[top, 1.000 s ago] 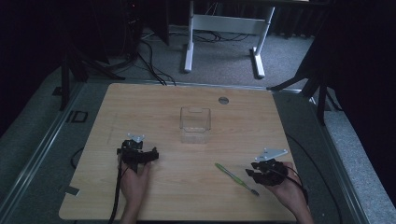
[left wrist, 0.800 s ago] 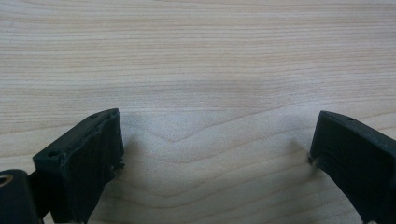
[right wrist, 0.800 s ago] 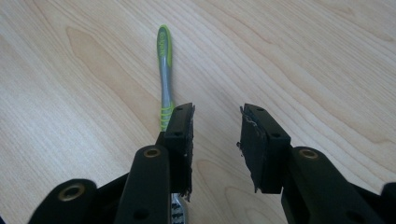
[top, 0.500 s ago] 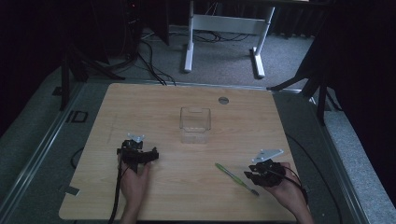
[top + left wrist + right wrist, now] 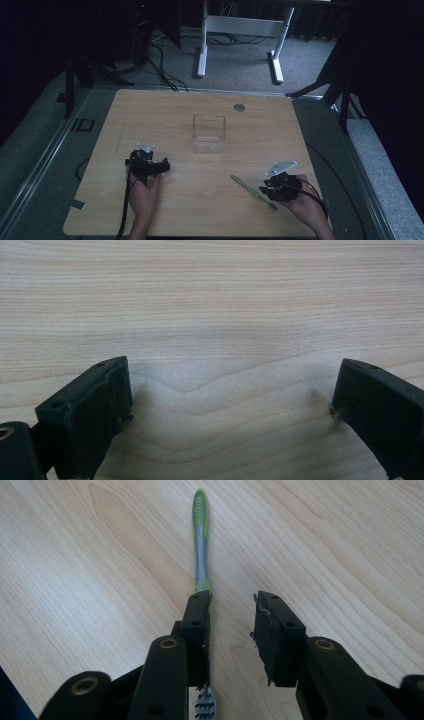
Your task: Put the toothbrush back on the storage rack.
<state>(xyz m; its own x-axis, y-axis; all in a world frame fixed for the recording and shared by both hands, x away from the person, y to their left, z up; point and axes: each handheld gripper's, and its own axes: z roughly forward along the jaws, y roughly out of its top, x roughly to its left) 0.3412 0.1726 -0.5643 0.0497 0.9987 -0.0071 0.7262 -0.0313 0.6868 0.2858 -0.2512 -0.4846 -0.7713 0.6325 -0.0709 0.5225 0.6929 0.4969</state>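
Now the right gripper point(image 5: 266, 190) sits low over the brush end of the green toothbrush point(image 5: 201, 545), which lies flat on the wooden table point(image 5: 165, 110) near the front right edge, handle pointing toward the clear container point(image 5: 209, 134) at mid-table. Its jaws have just been closing and stand narrowed, one jaw touching the toothbrush's neck, the other still apart with bare wood in the gap, so no grip is made yet. A pinch looks imminent, likely for a lift toward the container. Meanwhile the left gripper point(image 5: 147, 166) rests spread wide over bare wood, holding nothing.
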